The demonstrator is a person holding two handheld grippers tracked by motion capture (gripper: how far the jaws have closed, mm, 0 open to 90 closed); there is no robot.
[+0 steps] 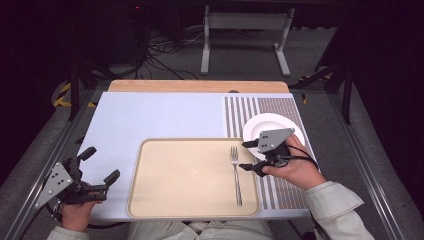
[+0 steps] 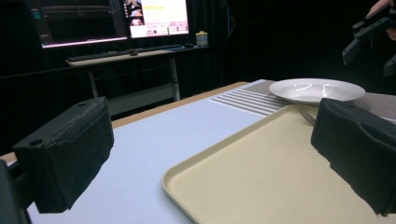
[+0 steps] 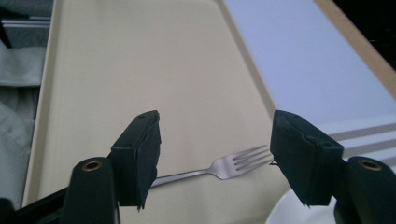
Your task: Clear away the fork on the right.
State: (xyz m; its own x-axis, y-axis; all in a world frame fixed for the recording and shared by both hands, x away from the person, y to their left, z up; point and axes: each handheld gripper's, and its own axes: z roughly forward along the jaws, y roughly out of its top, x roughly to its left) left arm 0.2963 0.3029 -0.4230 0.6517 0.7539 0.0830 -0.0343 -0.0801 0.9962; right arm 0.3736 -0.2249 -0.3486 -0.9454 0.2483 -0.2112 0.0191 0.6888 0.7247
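1. Tray (image 1: 165, 175): the landmark, beige, shallow rim, sitting on the pale blue mat (image 1: 150, 115). Nothing pins it. A hard push from the side would slide it off the near edge.
2. Plate (image 1: 270, 126): white, just off the tray's far right corner, on the striped placemat (image 1: 280, 190). Right gripper (image 1: 248, 155) hangs over its near rim; a low wrist could clip it.
3. Left gripper (image 1: 102, 165): jaws apart, empty, well left of the tray. Low risk while parked.
4. Right gripper: jaws spread wide, empty, at the tray's right edge, aimed at the fork (image 3: 219, 168).
5. Fork: flat on the tray by its right rim, tines far. Thin and low, so I'd expect pads to skid over it or the rim to block a jaw.
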